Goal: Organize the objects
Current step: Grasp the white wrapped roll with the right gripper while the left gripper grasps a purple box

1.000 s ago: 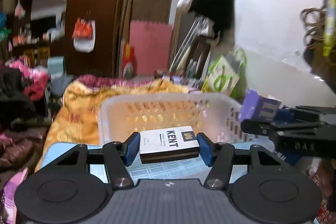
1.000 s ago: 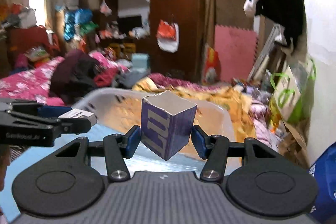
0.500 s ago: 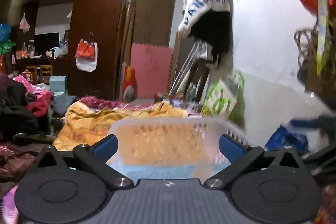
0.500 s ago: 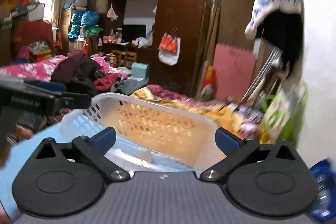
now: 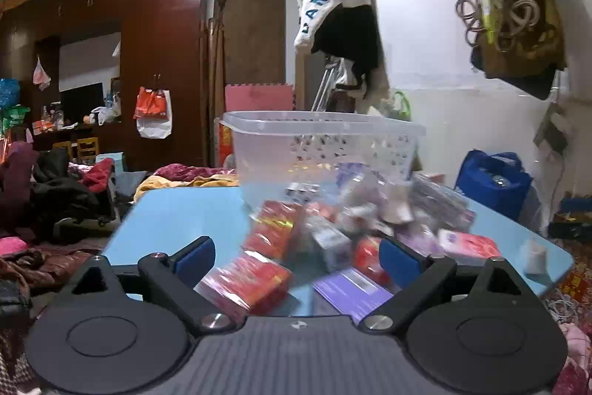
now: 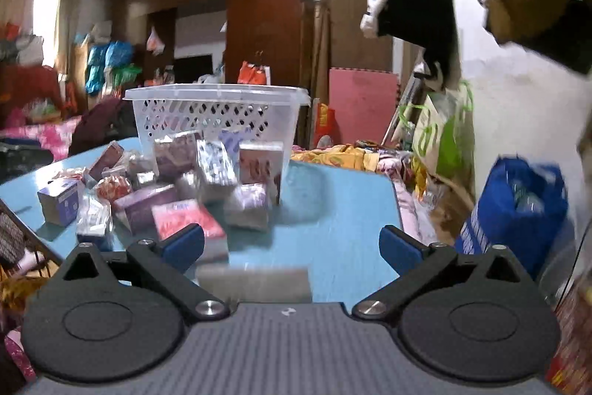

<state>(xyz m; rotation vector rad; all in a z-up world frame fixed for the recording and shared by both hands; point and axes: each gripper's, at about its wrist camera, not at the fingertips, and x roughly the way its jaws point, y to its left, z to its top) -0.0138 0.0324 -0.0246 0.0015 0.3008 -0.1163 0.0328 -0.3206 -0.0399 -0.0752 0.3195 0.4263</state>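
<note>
Ahead of both sets of jaws, on the blue surface [image 5: 177, 210]: a heap of small boxes [image 6: 162, 187] not yet sorted, touching the foot of the white basket [image 5: 322, 143] beyond, so most of the job judged undone. Left gripper [image 5: 296, 256] wide but closing on nothing; right gripper [image 6: 292, 243] wide, empty. Nearest between the left jaws, a red box [image 5: 246, 280], flat, long axis slanting away to the right.
</note>
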